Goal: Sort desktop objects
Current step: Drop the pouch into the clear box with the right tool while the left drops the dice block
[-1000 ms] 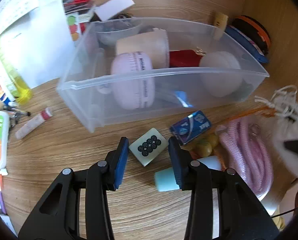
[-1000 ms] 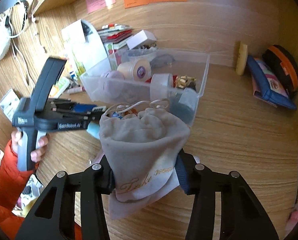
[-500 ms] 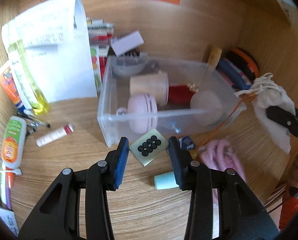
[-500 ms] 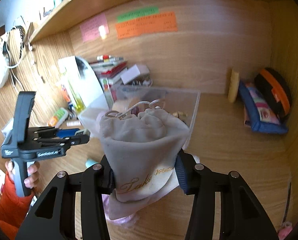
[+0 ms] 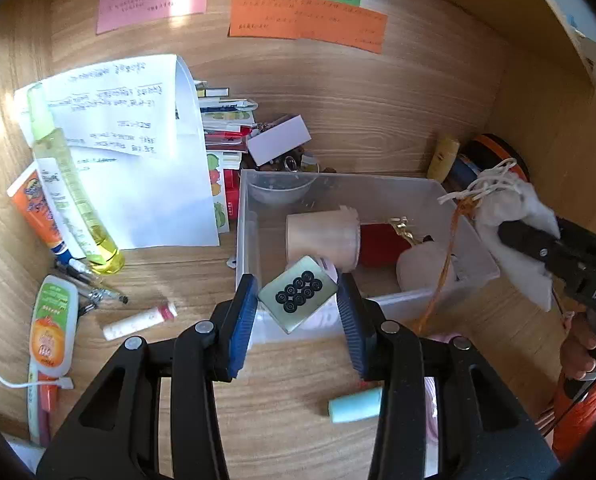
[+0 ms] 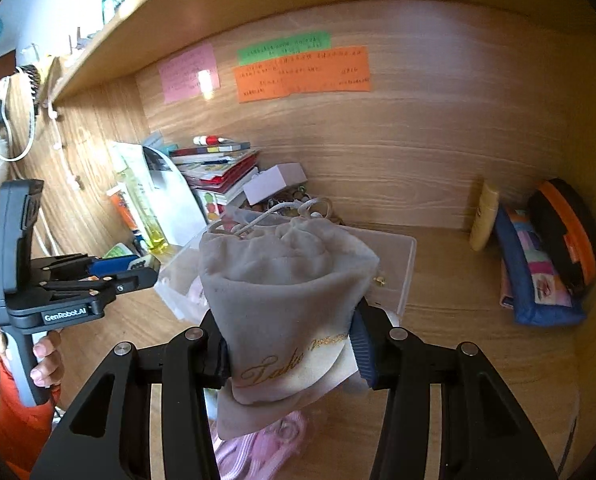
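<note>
My left gripper (image 5: 298, 312) is shut on a pale green mahjong tile (image 5: 298, 298) with black circles and holds it in the air above the front wall of the clear plastic bin (image 5: 381, 304). My right gripper (image 6: 290, 348) is shut on a grey drawstring pouch (image 6: 286, 292) with gold lettering, held high above the desk; the pouch also shows in the left wrist view (image 5: 513, 220) at the bin's right end. The bin holds a cream roll (image 5: 321, 238), a red item (image 5: 377, 246) and a white round thing (image 5: 423, 266).
A light blue cylinder (image 5: 355, 404) and pink rope (image 6: 258, 448) lie on the desk in front of the bin. A lip balm (image 5: 140, 322), tubes (image 5: 52, 324) and a spray bottle (image 5: 74, 192) lie left. Books (image 6: 218, 168), papers and cases (image 6: 537, 268) line the back wall.
Both grippers have risen and pulled back from the desk. The tile went up with the left gripper and now hangs over the bin's front wall. The pouch rose with the right gripper.
</note>
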A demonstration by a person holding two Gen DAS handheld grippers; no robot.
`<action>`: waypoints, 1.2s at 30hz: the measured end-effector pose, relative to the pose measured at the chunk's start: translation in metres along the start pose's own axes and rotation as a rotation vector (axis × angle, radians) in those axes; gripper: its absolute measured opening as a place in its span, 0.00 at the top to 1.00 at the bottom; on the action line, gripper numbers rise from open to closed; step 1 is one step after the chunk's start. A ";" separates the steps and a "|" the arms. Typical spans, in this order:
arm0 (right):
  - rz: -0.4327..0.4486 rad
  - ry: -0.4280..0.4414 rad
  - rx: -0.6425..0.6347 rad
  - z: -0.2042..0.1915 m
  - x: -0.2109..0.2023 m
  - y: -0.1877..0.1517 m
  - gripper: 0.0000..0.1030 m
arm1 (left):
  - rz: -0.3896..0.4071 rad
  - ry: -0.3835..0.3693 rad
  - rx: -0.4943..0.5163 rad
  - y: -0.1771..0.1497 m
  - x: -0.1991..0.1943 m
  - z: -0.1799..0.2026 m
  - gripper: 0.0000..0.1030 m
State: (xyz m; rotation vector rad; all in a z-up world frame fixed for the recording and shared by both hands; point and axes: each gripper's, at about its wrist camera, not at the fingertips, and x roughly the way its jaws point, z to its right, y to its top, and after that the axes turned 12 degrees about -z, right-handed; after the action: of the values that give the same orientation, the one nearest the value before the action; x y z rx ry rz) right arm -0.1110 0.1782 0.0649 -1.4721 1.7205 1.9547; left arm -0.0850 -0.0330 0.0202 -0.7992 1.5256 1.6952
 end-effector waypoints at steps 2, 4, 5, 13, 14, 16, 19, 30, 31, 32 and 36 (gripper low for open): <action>-0.017 0.002 0.000 0.002 0.010 0.004 0.58 | -0.011 0.008 -0.006 0.007 0.008 -0.002 0.61; -0.033 0.003 -0.005 0.004 0.019 0.008 0.58 | -0.020 0.010 -0.009 0.014 0.015 -0.003 0.61; -0.045 0.004 -0.007 0.006 0.026 0.010 0.58 | -0.026 0.008 -0.007 0.019 0.019 -0.004 0.61; -0.140 -0.023 -0.035 0.015 0.069 0.026 0.58 | -0.092 0.021 0.034 0.049 0.055 -0.003 0.61; -0.141 -0.038 -0.046 0.015 0.073 0.028 0.58 | -0.096 0.022 0.036 0.051 0.058 -0.003 0.61; -0.138 -0.061 -0.062 0.013 0.078 0.031 0.58 | -0.106 0.026 0.037 0.054 0.065 -0.003 0.61; -0.137 -0.098 -0.082 0.009 0.084 0.034 0.57 | -0.123 0.017 0.037 0.056 0.074 -0.002 0.61; -0.195 -0.141 -0.104 0.005 0.102 0.035 0.44 | -0.152 0.011 0.049 0.056 0.082 -0.001 0.61; -0.197 -0.140 -0.105 0.005 0.101 0.035 0.44 | -0.152 0.007 0.049 0.056 0.081 -0.001 0.61; -0.199 -0.142 -0.105 0.004 0.100 0.035 0.43 | -0.151 0.004 0.049 0.056 0.080 -0.001 0.59; -0.196 -0.156 -0.103 0.002 0.093 0.034 0.33 | -0.147 -0.003 0.047 0.056 0.075 0.001 0.53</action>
State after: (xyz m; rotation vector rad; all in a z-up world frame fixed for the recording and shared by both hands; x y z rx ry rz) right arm -0.1817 0.1259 0.0201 -1.4177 1.3759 2.0199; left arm -0.1735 -0.0276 -0.0106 -0.8620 1.4620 1.5477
